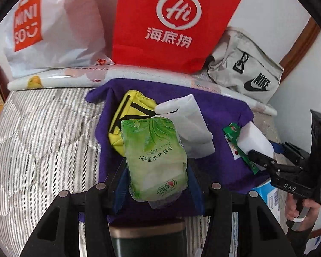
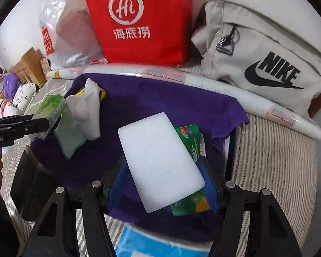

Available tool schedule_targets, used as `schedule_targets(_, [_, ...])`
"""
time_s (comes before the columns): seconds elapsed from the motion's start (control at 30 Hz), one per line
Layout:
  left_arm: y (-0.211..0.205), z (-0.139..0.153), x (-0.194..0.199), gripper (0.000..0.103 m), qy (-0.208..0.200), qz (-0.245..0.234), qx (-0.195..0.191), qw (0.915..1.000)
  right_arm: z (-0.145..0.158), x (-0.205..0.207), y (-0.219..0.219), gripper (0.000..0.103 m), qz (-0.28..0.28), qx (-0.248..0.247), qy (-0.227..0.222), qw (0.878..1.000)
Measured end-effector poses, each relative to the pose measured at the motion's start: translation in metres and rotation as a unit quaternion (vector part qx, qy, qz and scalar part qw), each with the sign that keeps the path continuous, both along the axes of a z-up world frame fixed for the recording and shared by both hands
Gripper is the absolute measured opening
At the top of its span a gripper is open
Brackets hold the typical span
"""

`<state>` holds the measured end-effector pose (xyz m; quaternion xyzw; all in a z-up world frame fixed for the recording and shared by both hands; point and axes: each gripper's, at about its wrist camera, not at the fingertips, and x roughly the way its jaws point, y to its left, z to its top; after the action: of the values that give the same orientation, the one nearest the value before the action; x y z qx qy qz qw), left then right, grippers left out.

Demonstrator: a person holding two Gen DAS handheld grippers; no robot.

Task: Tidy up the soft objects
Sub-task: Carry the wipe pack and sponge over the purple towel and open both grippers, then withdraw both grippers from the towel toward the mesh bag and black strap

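The left gripper (image 1: 158, 184) has its blue pads pressed against the sides of a soft green plastic tissue pack (image 1: 156, 160), jaws about half open around it. The right gripper (image 2: 162, 184) clamps a flat white foam sponge block (image 2: 160, 160) the same way, with a green sachet (image 2: 189, 141) seemingly caught beside it, though the view is unclear. Both are carried over a purple fleece cloth (image 2: 160, 100), probably the gathering spot, where a yellow fabric pouch (image 1: 130, 107) and a white folded cloth (image 1: 192, 126) already lie. The cloth covers a striped quilted bed (image 1: 42, 139). Against the white wall stand a red paper bag (image 1: 173, 21), a white plastic shopping bag (image 1: 59, 27) and a grey canvas bag (image 2: 256, 53).
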<state>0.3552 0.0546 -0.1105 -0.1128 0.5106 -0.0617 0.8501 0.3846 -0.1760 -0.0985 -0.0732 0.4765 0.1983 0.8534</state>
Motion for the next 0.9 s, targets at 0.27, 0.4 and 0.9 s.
schedule_targets(0.27, [-0.006,-0.010,0.012,0.051,0.008,-0.016,0.000,0.9998,-0.021,0.019,0.011,0.064,0.010,-0.019,0.032,0.999])
schedule_targets(0.4, [-0.008,-0.013,0.017,0.051,0.008,-0.025,-0.002,0.9997,-0.027,0.029,0.014,0.064,0.005,-0.005,0.050,0.999])
schedule_targets(0.9, [-0.003,-0.009,0.009,0.067,0.009,-0.028,-0.014,0.9995,-0.024,0.022,0.022,0.077,0.029,-0.053,0.041,0.997])
